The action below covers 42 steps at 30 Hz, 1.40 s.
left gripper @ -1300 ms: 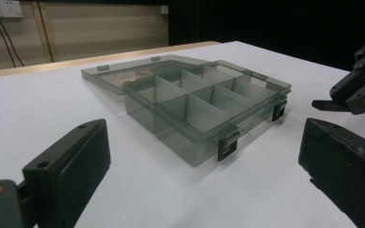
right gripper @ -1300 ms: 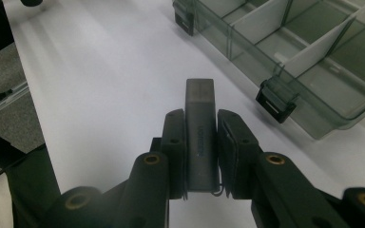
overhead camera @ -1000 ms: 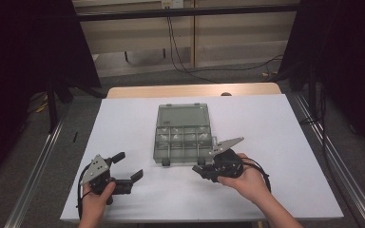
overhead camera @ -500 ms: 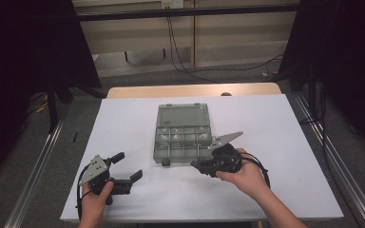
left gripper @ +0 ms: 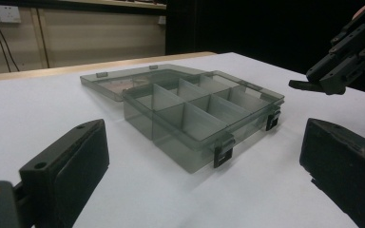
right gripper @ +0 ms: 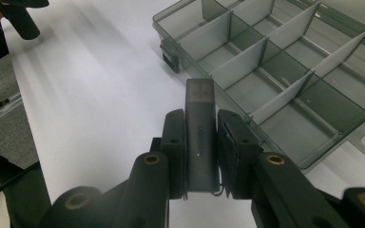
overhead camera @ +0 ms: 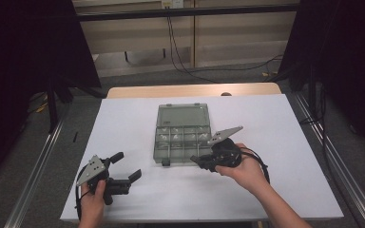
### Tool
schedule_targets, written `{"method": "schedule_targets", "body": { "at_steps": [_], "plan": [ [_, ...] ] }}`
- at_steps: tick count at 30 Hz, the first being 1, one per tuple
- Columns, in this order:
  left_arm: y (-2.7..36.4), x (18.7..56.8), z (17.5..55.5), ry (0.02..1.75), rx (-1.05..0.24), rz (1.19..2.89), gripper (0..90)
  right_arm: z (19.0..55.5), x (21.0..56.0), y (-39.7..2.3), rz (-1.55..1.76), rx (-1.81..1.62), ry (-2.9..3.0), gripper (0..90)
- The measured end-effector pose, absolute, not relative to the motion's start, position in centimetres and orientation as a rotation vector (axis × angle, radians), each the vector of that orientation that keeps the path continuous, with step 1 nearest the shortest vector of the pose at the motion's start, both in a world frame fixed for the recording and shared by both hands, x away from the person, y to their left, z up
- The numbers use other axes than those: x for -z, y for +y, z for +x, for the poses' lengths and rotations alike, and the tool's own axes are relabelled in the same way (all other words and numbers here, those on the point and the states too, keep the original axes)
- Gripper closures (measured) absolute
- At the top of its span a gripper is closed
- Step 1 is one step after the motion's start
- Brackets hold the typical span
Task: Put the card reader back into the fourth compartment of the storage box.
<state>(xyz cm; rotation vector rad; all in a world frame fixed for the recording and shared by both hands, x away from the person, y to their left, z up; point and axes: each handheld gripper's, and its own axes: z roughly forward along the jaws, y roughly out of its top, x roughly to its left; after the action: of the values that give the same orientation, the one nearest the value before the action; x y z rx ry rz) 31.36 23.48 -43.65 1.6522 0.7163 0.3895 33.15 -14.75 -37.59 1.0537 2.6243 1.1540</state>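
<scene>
The right gripper (overhead camera: 200, 164) has its fingers (right gripper: 173, 142) closed on a small grey block (right gripper: 199, 142) (it looks like a little stick with tiny writing on its side). The block stands straight up between the two fingers, and its top end pokes out past their tips. Just beyond the fingertips sits a clear grey box (overhead camera: 182, 135) with its lid (overhead camera: 182, 115) lying open flat behind it. The box has many small rooms made by thin walls, and they look bare. The block is just beside the near edge of the box, close to its black latch (right gripper: 172, 58), but not inside any room. The left gripper (overhead camera: 126, 172) rests low over the white desk (overhead camera: 123, 123), well apart from the box. Its fingers (left gripper: 71, 166) stand wide open with only bare desk between them, and the box lies out past them.
</scene>
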Motion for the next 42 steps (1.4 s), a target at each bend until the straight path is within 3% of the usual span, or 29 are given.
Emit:
{"method": "schedule_targets", "body": {
  "at_steps": [42],
  "plan": [
    [23.6,43.8,31.4,0.714,-0.383,1.654,2.5,36.7,36.7,-15.3,1.120,-1.102,2.565,74.2]
  ]
}}
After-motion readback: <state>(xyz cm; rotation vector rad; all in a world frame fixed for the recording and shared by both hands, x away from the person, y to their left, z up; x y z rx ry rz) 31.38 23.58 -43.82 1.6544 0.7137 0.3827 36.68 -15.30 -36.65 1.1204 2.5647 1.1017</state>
